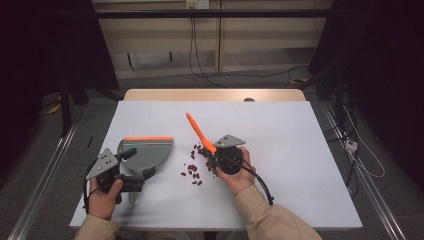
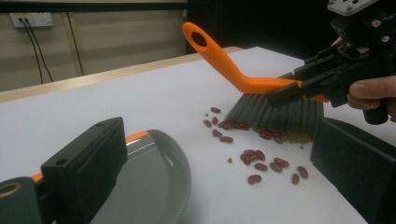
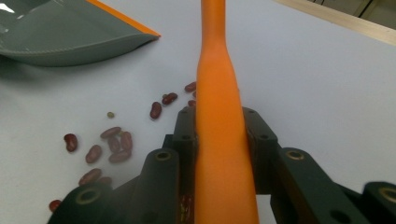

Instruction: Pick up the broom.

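High view: a white table sheet (image 1: 300, 165) covers the table almost to its edges, with a strip of bare wood showing along the far edge. The right gripper (image 1: 220, 156) sits a little right of the middle, its jaws clamped on the orange brush (image 1: 200, 134), whose handle slants up and away toward the far left. The right gripper view confirms the hold: both black jaws press against the sides of the orange handle (image 3: 219, 130).

Red beans (image 1: 194, 170) lie scattered just left of and partly under the brush head, in a loose patch that runs toward the near side. In the left gripper view the grey bristles (image 2: 275, 114) rest on the sheet among the beans (image 2: 261, 158), some beans touching the bristle tips.

The grey dustpan (image 1: 145, 152) lies left of the beans, near them but not touching, its orange-trimmed lip (image 1: 148, 138) on its far side. The left gripper (image 1: 131, 181) is at the pan's near end, by the handle; its jaws seem to hold the handle, but whether they are tight on it I cannot tell. In the left gripper view the two jaws stand wide apart with the pan (image 2: 154, 182) beside the left one.

Open sheet lies between pan and beans, a narrow lane. The whole right part and the far part of the sheet are bare, and the near edge runs just below both hands.
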Motion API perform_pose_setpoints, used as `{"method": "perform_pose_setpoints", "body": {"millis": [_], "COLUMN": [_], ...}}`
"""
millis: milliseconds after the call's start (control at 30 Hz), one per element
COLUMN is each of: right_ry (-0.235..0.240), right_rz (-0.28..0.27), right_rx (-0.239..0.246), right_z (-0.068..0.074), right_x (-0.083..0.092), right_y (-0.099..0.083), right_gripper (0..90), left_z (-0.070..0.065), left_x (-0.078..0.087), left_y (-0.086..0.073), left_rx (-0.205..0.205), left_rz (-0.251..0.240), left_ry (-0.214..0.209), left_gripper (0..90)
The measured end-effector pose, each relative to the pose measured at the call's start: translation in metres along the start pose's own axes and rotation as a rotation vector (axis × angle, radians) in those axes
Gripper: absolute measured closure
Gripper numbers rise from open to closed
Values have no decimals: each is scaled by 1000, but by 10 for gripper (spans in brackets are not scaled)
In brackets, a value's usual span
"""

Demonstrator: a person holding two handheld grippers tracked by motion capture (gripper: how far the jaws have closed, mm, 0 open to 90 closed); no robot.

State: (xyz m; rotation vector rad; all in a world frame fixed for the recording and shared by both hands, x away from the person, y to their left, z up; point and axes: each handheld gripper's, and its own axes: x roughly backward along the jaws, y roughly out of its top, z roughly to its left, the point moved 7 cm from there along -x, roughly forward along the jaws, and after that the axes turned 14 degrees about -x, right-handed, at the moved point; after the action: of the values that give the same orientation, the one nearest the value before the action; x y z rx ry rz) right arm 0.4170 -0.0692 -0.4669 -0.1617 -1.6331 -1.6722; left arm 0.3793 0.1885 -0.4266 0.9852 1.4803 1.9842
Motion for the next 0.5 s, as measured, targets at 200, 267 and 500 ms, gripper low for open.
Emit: {"method": "perform_pose_setpoints", "body": {"millis": [200,267,500], "right_ry": [0,4,32], "right_rz": [-5,-15,-69], "right_rx": [13,1,-38], "right_z": [0,-3,-19], "right_x": [2,4,16], "right_y": [2,4,20], "right_gripper": [713,713,713], "left_z": [1,1,1], "left_x": [1,2,2], "left_y": [0,0,0], "left_rx": [-2,0,3], "left_rz": [0,1,0], "left_ry": [2,4,5], "left_gripper": [36,36,36]}}
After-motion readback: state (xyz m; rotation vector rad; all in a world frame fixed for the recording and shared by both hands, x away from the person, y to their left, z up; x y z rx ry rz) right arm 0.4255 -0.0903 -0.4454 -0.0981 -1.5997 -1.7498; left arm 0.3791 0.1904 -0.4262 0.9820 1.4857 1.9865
